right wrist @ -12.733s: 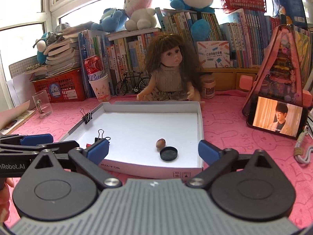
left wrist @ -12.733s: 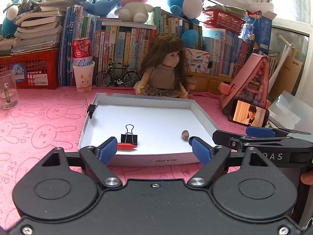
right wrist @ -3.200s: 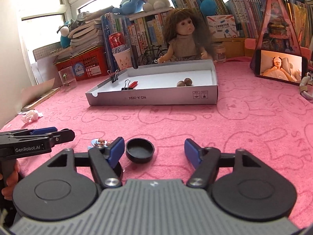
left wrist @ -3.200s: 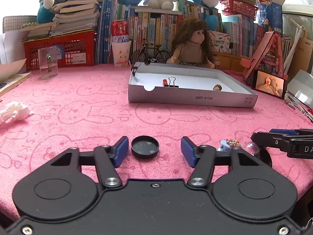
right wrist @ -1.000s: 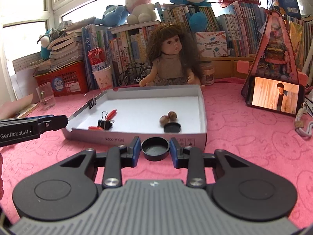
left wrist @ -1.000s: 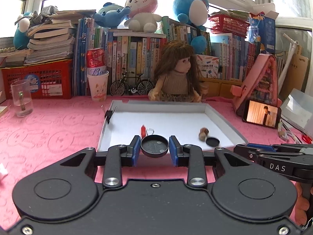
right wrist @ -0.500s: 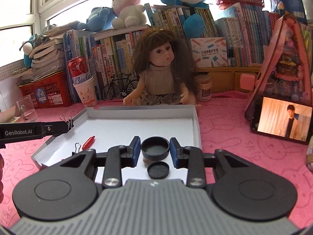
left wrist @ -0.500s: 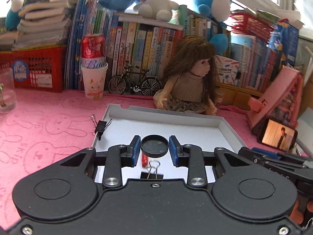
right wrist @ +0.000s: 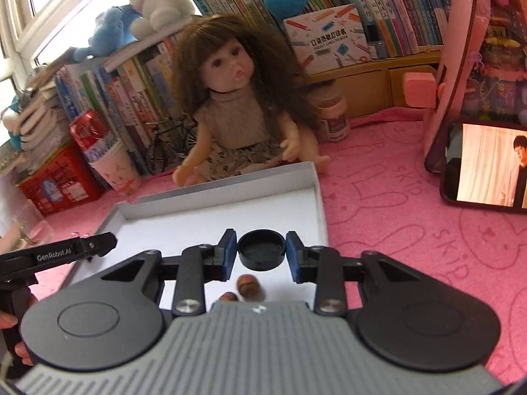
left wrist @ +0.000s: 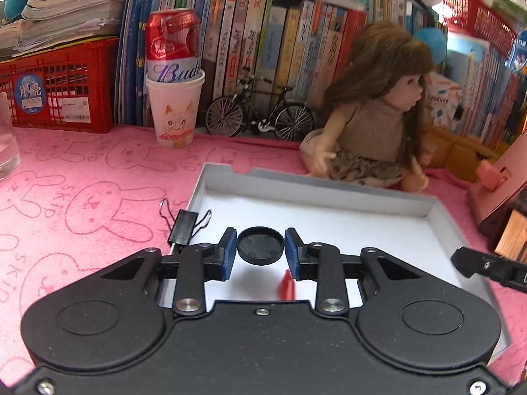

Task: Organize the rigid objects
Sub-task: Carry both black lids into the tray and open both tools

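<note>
Both hand-held grippers were over the white tray (left wrist: pixel 316 194) on the pink tabletop (left wrist: pixel 82 197), each carrying a small round black cap.

The left hand-held gripper (left wrist: pixel 260 250) had its blue pads pinched on opposite edges of a flat black cap (left wrist: pixel 260 245). The cap hung level between the pads, clear of the tray floor, with its shadow on the white surface below. Gripping across the width appeared to be what kept the disc level. A red pen-like piece (left wrist: pixel 287 285) lay on the tray floor just below and right of the pads. A black binder clip (left wrist: pixel 183 226) sat clamped on the tray's rim, ahead and left of this gripper.

The right hand-held gripper (right wrist: pixel 261 251) likewise pinched a second black cap (right wrist: pixel 261 252), hollow side up, across its width. It was held above the tray floor toward the tray's right wall. Two brown nuts (right wrist: pixel 247 285) lay on the floor just beneath the pads, close to the gripper body. The cap was held ahead of them, which in my judgement left room to set it down without knocking them.

The tip of the other gripper showed at the edge of each view, so the two worked side by side.

Judgement: the tray served as the collecting place, and both caps were positioned for release into it. Neither had yet been set down.
</note>
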A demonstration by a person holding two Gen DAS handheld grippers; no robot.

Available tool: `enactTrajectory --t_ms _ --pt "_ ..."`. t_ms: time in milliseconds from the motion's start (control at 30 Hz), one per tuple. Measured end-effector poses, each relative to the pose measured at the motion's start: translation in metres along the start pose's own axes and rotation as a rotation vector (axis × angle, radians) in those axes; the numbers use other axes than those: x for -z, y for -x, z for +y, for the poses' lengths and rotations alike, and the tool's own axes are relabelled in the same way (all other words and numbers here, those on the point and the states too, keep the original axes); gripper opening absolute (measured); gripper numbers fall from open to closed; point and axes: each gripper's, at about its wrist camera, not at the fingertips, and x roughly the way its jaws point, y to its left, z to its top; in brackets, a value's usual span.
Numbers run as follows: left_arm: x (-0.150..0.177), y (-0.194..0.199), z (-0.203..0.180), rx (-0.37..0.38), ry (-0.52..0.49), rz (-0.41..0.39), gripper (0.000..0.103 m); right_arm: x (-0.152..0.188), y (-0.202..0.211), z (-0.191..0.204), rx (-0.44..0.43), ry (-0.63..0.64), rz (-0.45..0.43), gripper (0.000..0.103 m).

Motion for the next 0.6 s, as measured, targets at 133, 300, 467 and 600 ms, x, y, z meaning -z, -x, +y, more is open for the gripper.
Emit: enactTrajectory --t_ms 133,300,467,600 --pt "0.004 -0.003 0.003 0.002 -0.005 0.010 0.030 0.004 -0.008 0.000 0.035 0.015 0.023 0.037" --pt "0.009 -0.006 0.002 -0.003 -0.022 0.023 0.030 0.007 -0.012 0.003 0.061 0.034 0.035 0.037" --pt "0.012 -0.008 -0.001 -0.022 -0.042 0.030 0.030 0.007 -0.013 0.006 0.071 0.055 0.039 0.037" --pt "0.014 -0.008 -0.002 -0.032 -0.064 0.030 0.030 0.008 -0.013 0.007 0.072 0.056 0.039 0.037"
